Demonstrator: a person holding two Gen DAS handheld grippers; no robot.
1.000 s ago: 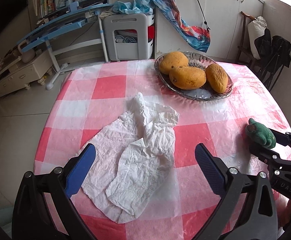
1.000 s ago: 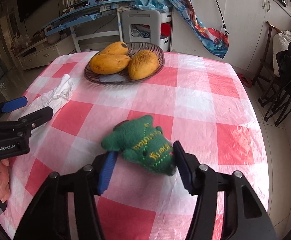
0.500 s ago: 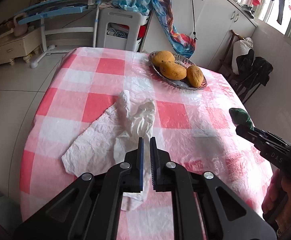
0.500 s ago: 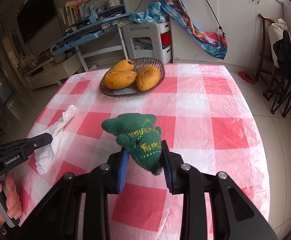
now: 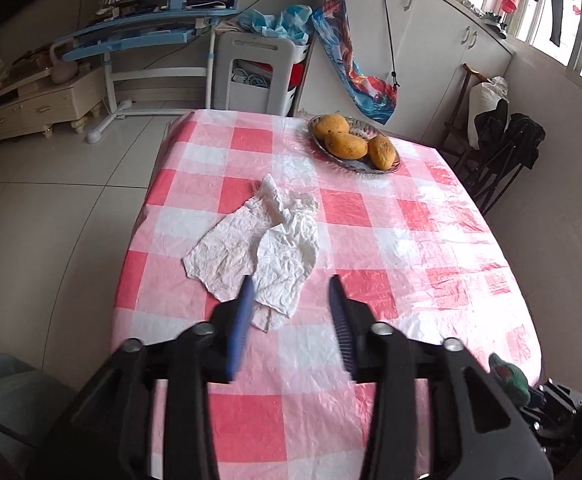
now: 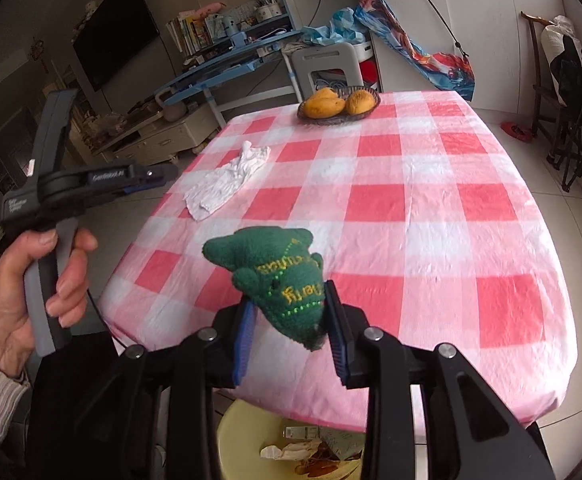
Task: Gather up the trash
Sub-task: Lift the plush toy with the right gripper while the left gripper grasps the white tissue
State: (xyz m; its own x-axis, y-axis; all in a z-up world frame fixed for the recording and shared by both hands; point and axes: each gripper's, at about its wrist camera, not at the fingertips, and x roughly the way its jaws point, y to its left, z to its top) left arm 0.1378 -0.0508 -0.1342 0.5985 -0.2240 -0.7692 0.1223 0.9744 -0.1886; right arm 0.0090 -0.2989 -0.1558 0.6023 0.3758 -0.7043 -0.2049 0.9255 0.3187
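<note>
The right gripper holds a green knit toy out past the table edge, above a yellow bin. The toy is soft and light, so a squeeze on its middle works well. The tissue lies flat on the table, thin and floppy; pinch a raised fold. The left gripper is empty and its jaws are opening. A moment ago they were shut tight, and the toy sat lower, over the cloth.

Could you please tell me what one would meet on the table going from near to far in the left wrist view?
left gripper → crumpled white tissue → glass dish of mangoes.
</note>
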